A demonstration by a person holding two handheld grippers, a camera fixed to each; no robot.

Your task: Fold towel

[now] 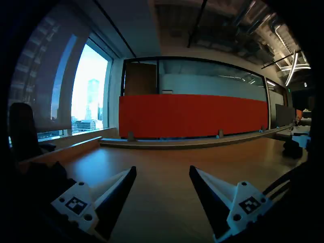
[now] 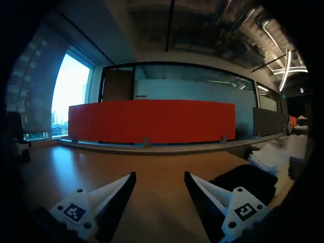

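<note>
One black towel (image 2: 248, 179) lies just beside the right hand-held gripper (image 2: 160, 174).

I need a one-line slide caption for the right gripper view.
Right gripper, jaws open, above a wooden table; black folded towel and white towel stack at right.

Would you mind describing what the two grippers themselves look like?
Both the left gripper and right gripper have two pointed, wedge-shaped fingers: white shells with dark inner faces. Each finger carries a square black-and-white marker and small screw holes. Black cables run beside the left gripper.
</note>
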